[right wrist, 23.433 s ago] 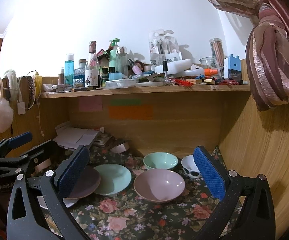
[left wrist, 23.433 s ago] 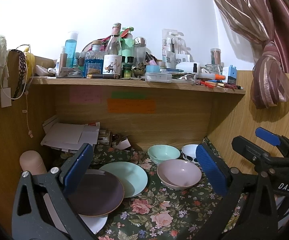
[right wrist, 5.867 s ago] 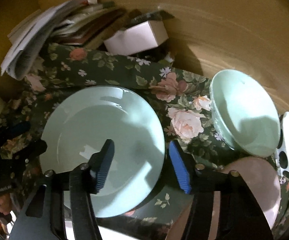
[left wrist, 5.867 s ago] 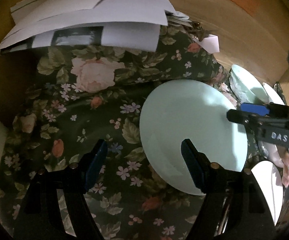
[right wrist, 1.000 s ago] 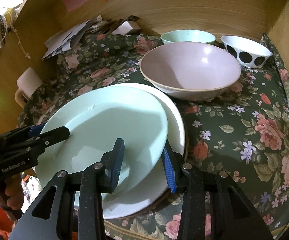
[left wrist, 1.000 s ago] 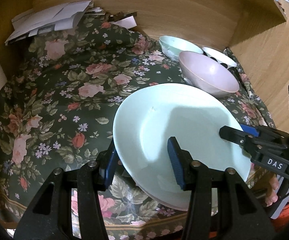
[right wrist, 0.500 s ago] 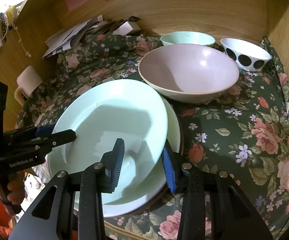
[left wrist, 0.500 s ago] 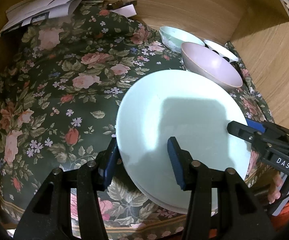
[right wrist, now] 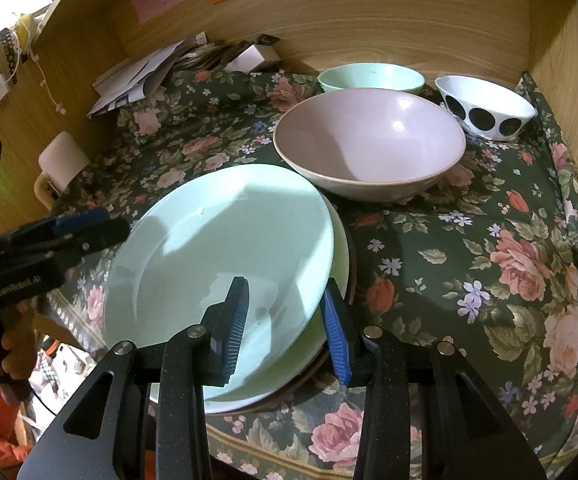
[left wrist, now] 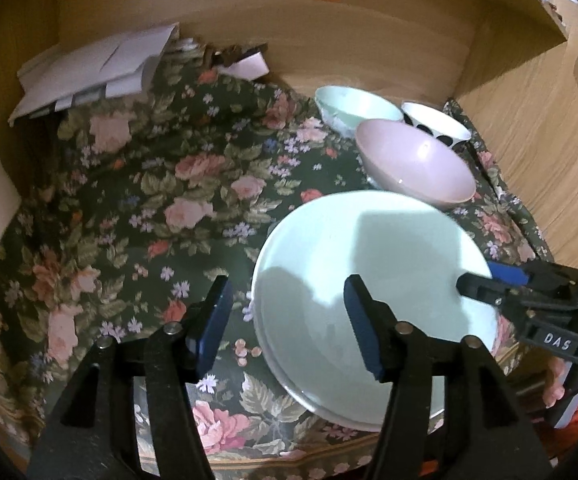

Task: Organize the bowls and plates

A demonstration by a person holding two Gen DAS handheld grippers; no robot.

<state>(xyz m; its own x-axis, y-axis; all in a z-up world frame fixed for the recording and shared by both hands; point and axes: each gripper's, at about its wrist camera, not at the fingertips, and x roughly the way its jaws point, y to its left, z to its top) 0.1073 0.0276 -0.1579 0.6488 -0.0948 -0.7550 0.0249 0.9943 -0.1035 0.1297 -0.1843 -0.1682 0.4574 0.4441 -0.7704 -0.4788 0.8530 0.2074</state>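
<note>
A mint green plate [left wrist: 373, 280] [right wrist: 225, 256] lies on top of a white plate [right wrist: 339, 256] and a dark plate, near the front edge of the floral cloth. My left gripper [left wrist: 285, 316] is open with its jaws astride the plate's left rim, not pressing on it. My right gripper [right wrist: 285, 320] straddles the plate's right rim with its pads close to it; the jaws stand partly open. Behind stand a pink bowl [left wrist: 413, 168] [right wrist: 369, 140], a mint bowl [left wrist: 353, 108] [right wrist: 369, 76] and a white bowl with black dots [left wrist: 437, 124] [right wrist: 489, 108].
A pile of papers [left wrist: 89, 72] [right wrist: 141, 72] and a small white box [right wrist: 253, 56] lie at the back left. A cream cup [right wrist: 61, 160] stands at the left. Wooden walls [right wrist: 569, 60] close the back and right.
The mint plate has come down flat onto the stack. My left gripper has opened and let go of its rim. My right gripper has widened a little at the plate's rim.
</note>
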